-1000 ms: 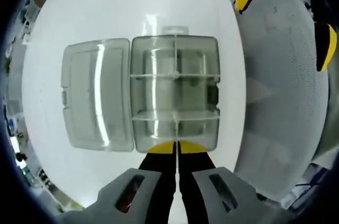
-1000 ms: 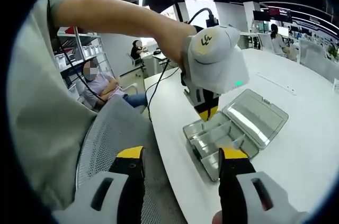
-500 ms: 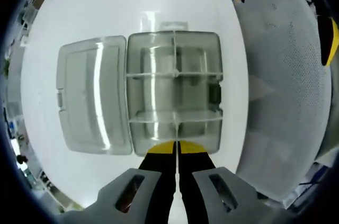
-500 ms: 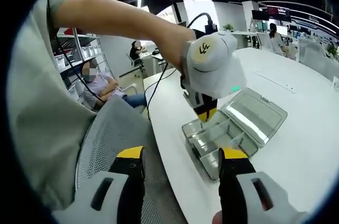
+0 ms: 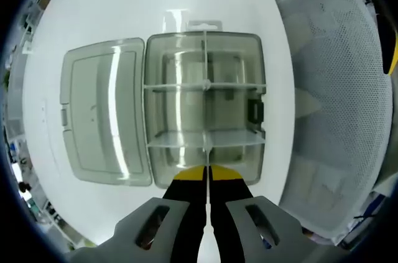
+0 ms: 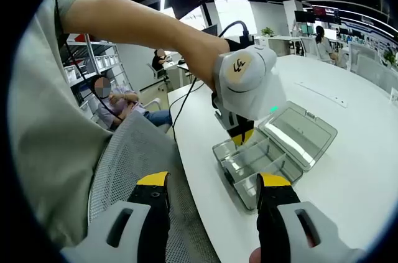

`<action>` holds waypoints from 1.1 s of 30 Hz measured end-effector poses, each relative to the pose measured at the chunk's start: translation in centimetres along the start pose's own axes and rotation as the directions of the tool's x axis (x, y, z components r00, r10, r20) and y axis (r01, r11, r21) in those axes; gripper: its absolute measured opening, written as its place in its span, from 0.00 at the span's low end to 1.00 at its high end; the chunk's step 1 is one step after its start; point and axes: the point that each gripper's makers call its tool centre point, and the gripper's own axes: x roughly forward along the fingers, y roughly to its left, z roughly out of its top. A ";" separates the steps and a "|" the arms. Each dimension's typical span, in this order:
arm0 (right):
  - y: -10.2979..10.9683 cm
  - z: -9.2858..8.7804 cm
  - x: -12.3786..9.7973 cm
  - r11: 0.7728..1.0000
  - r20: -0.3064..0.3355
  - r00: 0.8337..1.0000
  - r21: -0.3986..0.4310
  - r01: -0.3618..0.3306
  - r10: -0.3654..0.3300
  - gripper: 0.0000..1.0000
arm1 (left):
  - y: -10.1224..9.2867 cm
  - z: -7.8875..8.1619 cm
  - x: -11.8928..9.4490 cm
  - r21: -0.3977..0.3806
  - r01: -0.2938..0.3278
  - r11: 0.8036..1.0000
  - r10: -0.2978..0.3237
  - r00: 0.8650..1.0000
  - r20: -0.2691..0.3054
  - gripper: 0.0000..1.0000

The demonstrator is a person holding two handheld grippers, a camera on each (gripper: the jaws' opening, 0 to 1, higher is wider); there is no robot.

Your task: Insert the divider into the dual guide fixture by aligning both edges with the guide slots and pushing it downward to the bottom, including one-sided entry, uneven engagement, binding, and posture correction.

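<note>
In the left gripper view, your left gripper [image 5: 207, 176] is pointing straight down at the clear plastic box [image 5: 205, 104], its yellow-tipped jaws pressed together on the top edge of the divider [image 5: 206, 151], a thin see-through plastic strip. The divider is standing on edge along the box's middle line, crossing the two cross walls, near the box's near wall. It looks light, stiff and slick, and thin enough to flex or crack if it is forced at a tilt, so you are best holding it by the middle of its top edge, as you are doing, and pushing evenly. How deep it is sitting in its slots I cannot tell. The lid [image 5: 104, 110] is lying open flat beside the box on the smooth white table [image 5: 155, 2]. A grey mesh chair [image 5: 336, 89] is showing beside the table.

In the right gripper view, your right gripper [image 6: 214, 185] is waiting with its jaws wide apart and empty, above the chair's mesh [image 6: 130, 157]. Across from it, the left gripper's white body [image 6: 245, 89] is hanging over the box [image 6: 261, 163].
</note>
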 end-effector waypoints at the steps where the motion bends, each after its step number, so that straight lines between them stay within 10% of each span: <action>1: 0.0 0.0 0.0 1.000 -0.001 1.000 0.000 0.000 0.000 0.52 | 0.0 0.0 0.0 0.000 0.001 1.000 -0.001 1.000 -0.001 0.00; 33: -0.2 0.0 -0.1 1.000 0.000 1.000 0.007 0.004 -0.004 0.52 | -0.1 0.0 0.8 -0.020 -0.006 1.000 0.005 1.000 -0.021 0.00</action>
